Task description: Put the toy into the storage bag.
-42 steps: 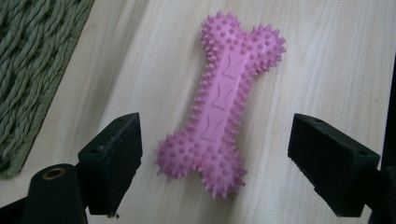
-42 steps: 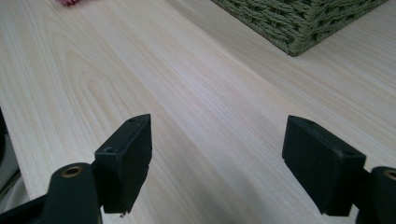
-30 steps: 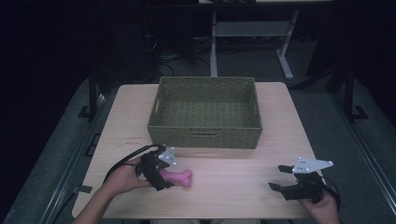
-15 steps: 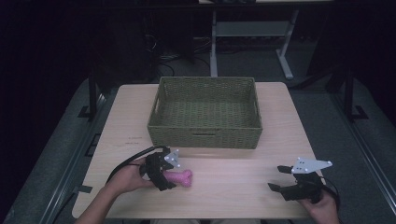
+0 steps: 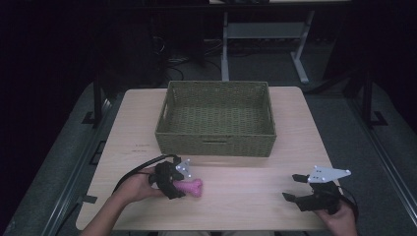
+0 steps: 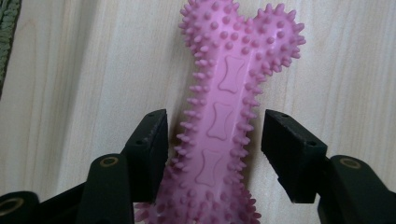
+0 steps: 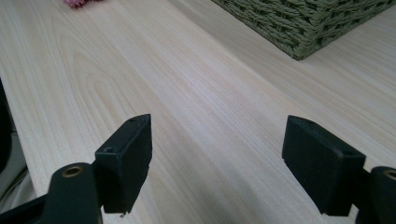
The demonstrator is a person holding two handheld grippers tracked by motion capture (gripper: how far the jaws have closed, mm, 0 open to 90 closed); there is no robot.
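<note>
We see the left gripper (image 6: pixel 212 140) with fingers parted astride a pink, nub-covered bone toy (image 6: pixel 229 107) lying flat on the desk (image 5: pixel 246 196), near the woven basket (image 5: pixel 216 118). The right gripper (image 7: pixel 217 158) gapes, holding nothing.

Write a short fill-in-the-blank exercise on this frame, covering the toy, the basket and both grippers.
1. The spiky bone-shaped toy is coloured ____.
2. The toy lies between the fingers of the ____ gripper.
3. The woven basket holds ____.
4. The right gripper, with nothing between its fingers, is ____.

Missing words: pink; left; nothing; open
</note>
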